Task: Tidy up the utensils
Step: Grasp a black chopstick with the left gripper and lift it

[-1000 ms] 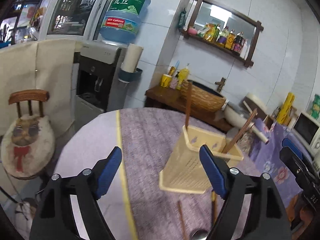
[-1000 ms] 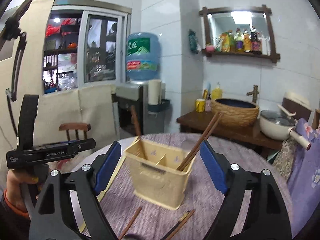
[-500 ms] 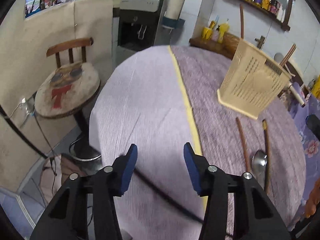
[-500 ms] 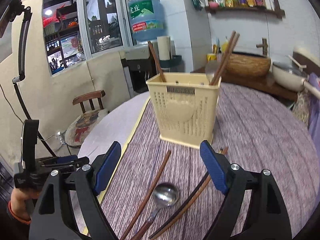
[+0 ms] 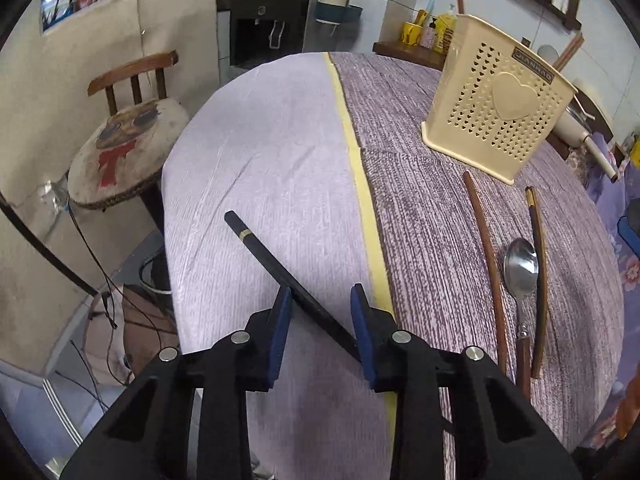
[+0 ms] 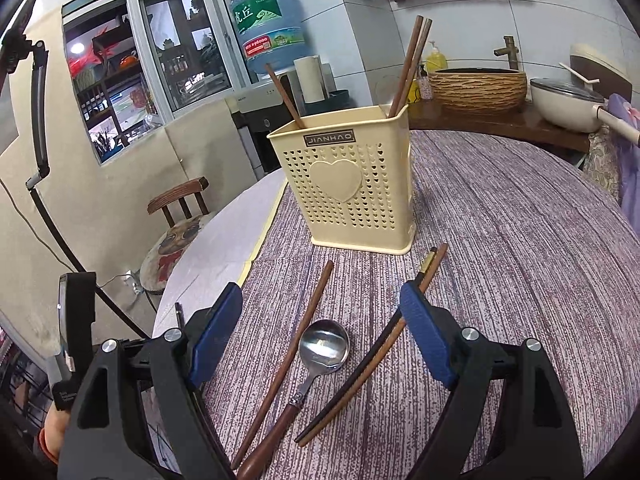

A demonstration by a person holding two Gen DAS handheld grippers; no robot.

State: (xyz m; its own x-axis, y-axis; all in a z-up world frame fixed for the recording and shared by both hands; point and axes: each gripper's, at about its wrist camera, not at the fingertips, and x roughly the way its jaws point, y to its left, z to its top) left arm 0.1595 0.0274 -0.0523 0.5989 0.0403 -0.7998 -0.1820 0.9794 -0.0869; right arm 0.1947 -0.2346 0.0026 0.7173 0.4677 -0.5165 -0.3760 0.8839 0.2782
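Observation:
A black chopstick [image 5: 272, 260] lies slanted on the pale part of the tablecloth. My left gripper [image 5: 320, 312] is down over it, jaws closing, with the stick running between the blue pads [image 5: 280, 320] and a gap still showing. A cream utensil holder [image 6: 344, 184] stands on the purple cloth with brown chopsticks [image 6: 408, 68] upright in it. My right gripper [image 6: 320, 304] hangs open just above a metal spoon [image 6: 324, 346], a brown chopstick [image 6: 300, 344] and a black-and-brown pair [image 6: 372, 360], gripping none of them.
The round table's edge [image 5: 172, 200] drops off on the left, beside a chair with a cushion [image 5: 124, 148]. A yellow stripe [image 5: 360, 184] divides the cloth. Behind the table are a water dispenser [image 6: 272, 32], a woven basin [image 6: 476, 84] and a pot [image 6: 568, 104].
Both grippers have come down and tilted toward the table. The left jaws have narrowed around the black chopstick. The right jaws have stayed wide, now over the spoon.

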